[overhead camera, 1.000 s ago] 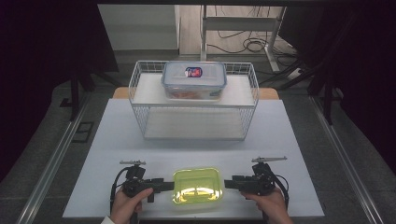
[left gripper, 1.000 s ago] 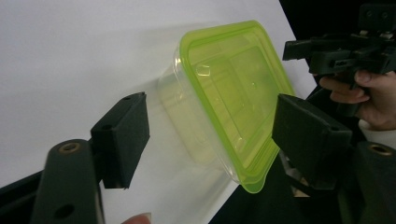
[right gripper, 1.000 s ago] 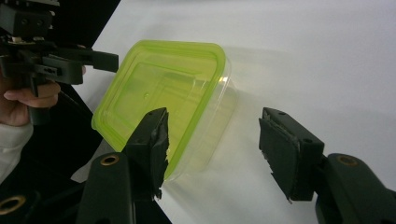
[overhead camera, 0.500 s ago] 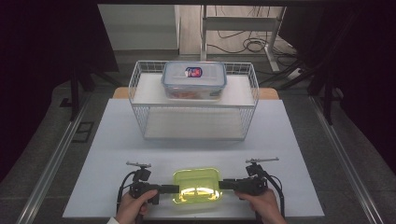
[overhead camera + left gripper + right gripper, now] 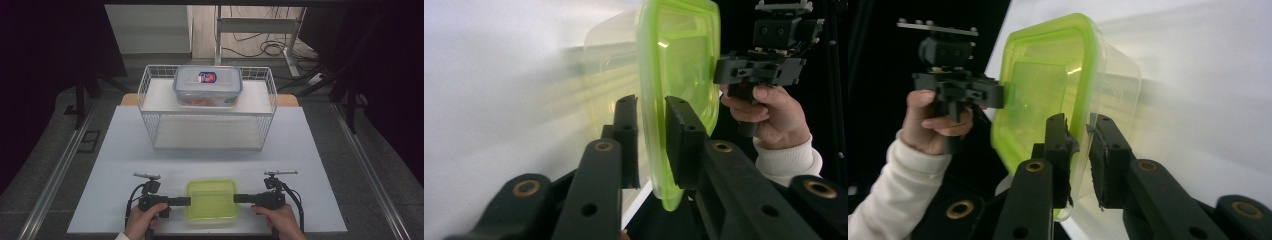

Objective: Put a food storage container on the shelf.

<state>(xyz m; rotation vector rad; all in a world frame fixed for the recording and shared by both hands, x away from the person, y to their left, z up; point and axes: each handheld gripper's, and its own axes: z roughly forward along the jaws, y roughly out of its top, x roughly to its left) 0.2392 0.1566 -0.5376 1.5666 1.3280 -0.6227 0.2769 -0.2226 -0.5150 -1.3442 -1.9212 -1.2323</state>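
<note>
Green-lidded container (image 5: 211, 200) sits at the near edge of the white table (image 5: 120, 150), between both hands. Left gripper (image 5: 186, 201) and right gripper (image 5: 237, 198) have just closed, each pinching the lid rim from opposite ends. Wire basket (image 5: 150, 90) with a clear lidded box (image 5: 207, 85) on top stands well beyond.

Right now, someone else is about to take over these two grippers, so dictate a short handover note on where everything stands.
Left gripper: jaws have just been closing and now pinch the left rim of the green-lidded container.
Right gripper: jaws have just been closing too, with the container's right rim between them, pads at or nearly on the lid edge.
The container sits on the white table at the near edge, not lifted.
The wire basket stands behind it, with a blue-rimmed lidded container on its upper shelf.
Done: both sides gripped.
Left, probably: lift the container level, move it toward the basket.
</note>
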